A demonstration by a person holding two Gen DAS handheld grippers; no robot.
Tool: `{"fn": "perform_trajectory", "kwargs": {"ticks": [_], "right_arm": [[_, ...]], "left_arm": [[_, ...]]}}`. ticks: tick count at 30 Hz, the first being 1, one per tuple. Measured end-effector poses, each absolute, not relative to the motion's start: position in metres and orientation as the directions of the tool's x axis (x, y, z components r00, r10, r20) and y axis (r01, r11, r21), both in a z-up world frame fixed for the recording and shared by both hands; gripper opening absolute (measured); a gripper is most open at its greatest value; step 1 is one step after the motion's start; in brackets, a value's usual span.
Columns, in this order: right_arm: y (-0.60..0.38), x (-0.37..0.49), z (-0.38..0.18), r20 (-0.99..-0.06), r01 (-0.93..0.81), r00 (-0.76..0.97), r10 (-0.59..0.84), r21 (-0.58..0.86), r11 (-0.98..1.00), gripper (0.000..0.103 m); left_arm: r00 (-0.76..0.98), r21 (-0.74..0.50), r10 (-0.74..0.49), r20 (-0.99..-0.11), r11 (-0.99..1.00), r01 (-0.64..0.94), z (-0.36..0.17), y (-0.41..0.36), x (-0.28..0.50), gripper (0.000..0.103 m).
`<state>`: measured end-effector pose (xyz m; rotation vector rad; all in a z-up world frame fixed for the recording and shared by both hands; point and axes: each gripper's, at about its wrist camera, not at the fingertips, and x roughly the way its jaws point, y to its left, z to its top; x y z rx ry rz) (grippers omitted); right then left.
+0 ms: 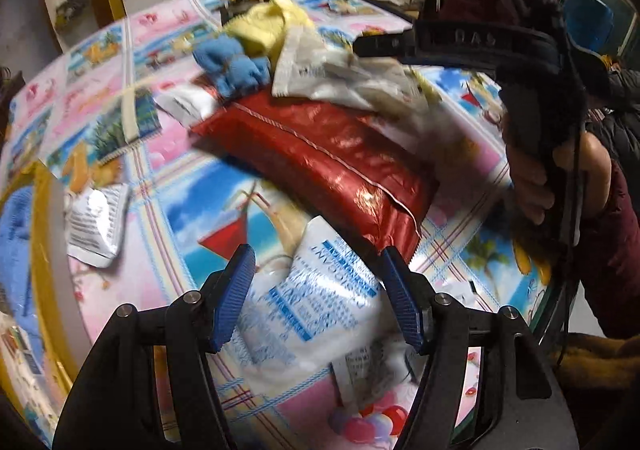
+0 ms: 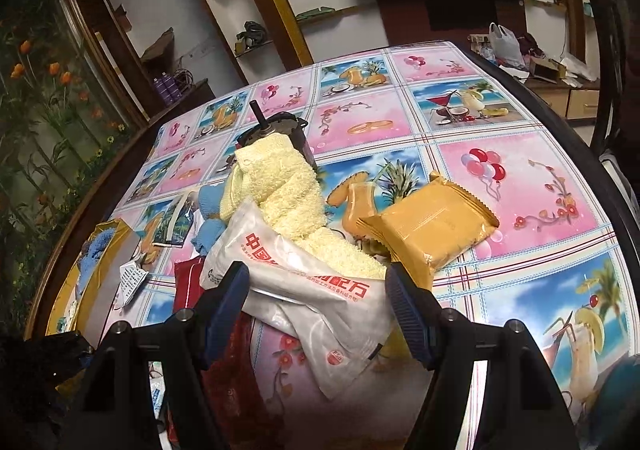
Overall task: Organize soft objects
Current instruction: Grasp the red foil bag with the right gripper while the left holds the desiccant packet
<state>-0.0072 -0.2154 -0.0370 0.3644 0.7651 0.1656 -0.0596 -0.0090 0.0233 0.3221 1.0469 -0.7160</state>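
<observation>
**Soft packets heaped mid-tabletop, both tongs open above them**

Piled near the middle of the tabletop (image 2: 400,117): a red foil pouch (image 1: 320,153) at the bottom, a white packet with red lettering (image 2: 304,282) draped over it, a yellow towel (image 2: 280,193) and a blue cloth (image 1: 232,65) behind. Just beside the heap, an orange wrapped packet (image 2: 432,226). Nearer the left, a white packet with blue print (image 1: 320,306) and a small silver sachet (image 1: 96,221) lying apart. At the far left edge, a yellow-rimmed bin (image 1: 44,250) with blue fabric already inside.

Left tongs (image 1: 318,290) open, straddling the blue-printed packet, pads not pressing. Right tongs (image 2: 318,310) open, framing the red-lettered packet, also without a grip.

Likely at the picking stage, sorting far from done. Next: lower, close gently on one packet, carry it toward the bin without dragging neighbours.
</observation>
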Motion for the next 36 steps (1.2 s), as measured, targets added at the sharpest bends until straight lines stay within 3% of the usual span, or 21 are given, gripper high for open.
{"fn": "perform_trajectory", "kwargs": {"ticks": [2,5,12,14,23,24,27,30,33,36], "right_arm": [[-0.218,-0.007,-0.038,-0.646,-0.008,0.711,0.276,0.386,0.922,0.071],[-0.219,-0.007,-0.038,-0.647,-0.005,0.709,0.281,0.394,0.919,0.071],[-0.213,-0.01,-0.034,-0.634,-0.032,0.72,0.281,0.374,0.927,0.071],[-0.21,-0.01,-0.033,-0.629,-0.05,0.721,0.291,0.372,0.927,0.071],[-0.177,-0.032,-0.029,-0.646,-0.22,0.583,0.493,0.459,0.861,0.071],[-0.171,-0.032,-0.032,-0.664,-0.226,0.557,0.499,0.456,0.861,0.071],[-0.154,-0.028,-0.041,-0.716,-0.229,0.525,0.459,0.4,0.887,0.071],[-0.14,-0.022,-0.047,-0.753,-0.223,0.509,0.416,0.351,0.909,0.071],[-0.13,-0.017,-0.048,-0.766,-0.227,0.509,0.394,0.322,0.919,0.071],[-0.117,-0.01,-0.046,-0.784,-0.234,0.516,0.347,0.26,0.937,0.071]], "left_arm": [[0.327,-0.053,-0.347,-0.879,0.752,0.657,0.02,-0.007,-0.065,0.064],[0.345,-0.05,-0.332,-0.878,0.78,0.624,0.021,0.005,-0.075,0.048],[0.42,-0.068,-0.356,-0.835,0.824,0.563,0.039,0.03,-0.091,0.047],[0.433,-0.065,-0.355,-0.828,0.829,0.556,0.042,0.034,-0.094,0.038],[0.438,0.018,-0.325,-0.838,0.787,0.617,0.044,0.053,-0.113,0.038],[0.421,0.008,-0.334,-0.843,0.776,0.631,0.043,0.057,-0.113,0.039],[0.39,0.013,-0.325,-0.862,0.754,0.657,0.035,0.062,-0.111,0.061],[0.391,0.058,-0.303,-0.869,0.723,0.688,0.029,0.058,-0.116,0.064],[0.393,0.096,-0.281,-0.876,0.695,0.712,0.023,0.049,-0.119,0.077],[0.411,0.14,-0.261,-0.874,0.674,0.726,0.02,0.042,-0.121,0.078]]}}
